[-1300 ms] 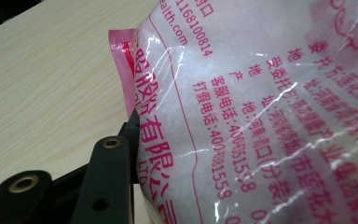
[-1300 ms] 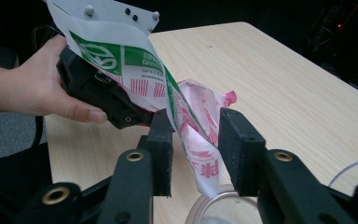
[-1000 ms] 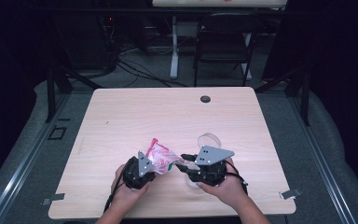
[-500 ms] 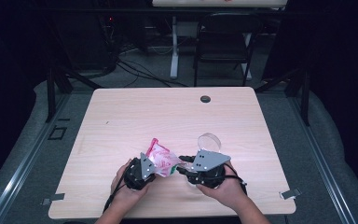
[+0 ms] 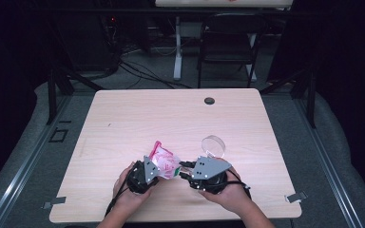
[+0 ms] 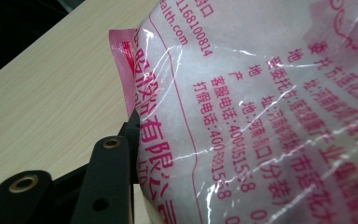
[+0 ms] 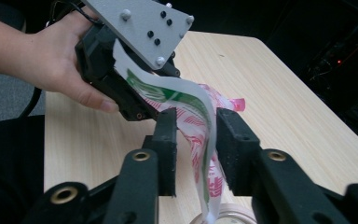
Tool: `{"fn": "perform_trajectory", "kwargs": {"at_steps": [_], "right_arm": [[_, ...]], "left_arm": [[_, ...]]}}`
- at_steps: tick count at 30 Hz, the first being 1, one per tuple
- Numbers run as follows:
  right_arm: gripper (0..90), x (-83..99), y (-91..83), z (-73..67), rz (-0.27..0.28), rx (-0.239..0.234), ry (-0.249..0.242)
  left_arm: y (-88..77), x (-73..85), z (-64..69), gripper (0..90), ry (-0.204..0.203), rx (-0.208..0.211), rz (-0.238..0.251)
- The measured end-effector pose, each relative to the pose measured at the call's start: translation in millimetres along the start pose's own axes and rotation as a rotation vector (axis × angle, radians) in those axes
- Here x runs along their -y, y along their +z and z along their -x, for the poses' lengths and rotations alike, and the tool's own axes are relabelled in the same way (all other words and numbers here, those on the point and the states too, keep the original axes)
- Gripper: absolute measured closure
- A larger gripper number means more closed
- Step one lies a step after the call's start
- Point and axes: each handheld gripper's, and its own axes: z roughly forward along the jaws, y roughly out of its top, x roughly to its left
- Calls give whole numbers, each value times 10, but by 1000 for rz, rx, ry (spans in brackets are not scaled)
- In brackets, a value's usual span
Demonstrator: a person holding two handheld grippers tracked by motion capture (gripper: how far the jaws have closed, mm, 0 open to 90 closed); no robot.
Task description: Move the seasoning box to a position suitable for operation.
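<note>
Pouch [image 5: 164, 164]: clear crinkly plastic, pink print and pink sealed edge, white granular fill, green marks on the flap seen in the right gripper view. Sits lower centre of the high view, lifted off the counter [image 5: 138, 118] between both tools. Left tongs [image 5: 158, 172] clamped on its lower left part. Right tongs [image 7: 195, 140] have just been closing, pouch edge [image 7: 204, 140] between the jaws, small gaps on both sides, not pressing yet. Clear round dish [image 5: 213, 146] just upper right of the right tongs, contents not visible. Dark round grommet [image 5: 209, 100] at the counter's far edge, well apart. Chair [image 5: 228, 33] behind the counter.
</note>
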Motion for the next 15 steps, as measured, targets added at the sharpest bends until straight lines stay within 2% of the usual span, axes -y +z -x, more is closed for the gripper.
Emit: {"fn": "perform_trajectory", "kwargs": {"at_steps": [5, 9, 15], "right_arm": [[757, 2, 9, -7, -17, -19, 10], [813, 5, 7, -7, -26, -22, 8], [851, 14, 9, 0, -36, -24, 3]], "left_arm": [[4, 0, 9, 565, 3, 0, -4], [0, 1, 6, 565, 6, -2, -5], [5, 2, 20, 566, 12, -15, 0]]}}
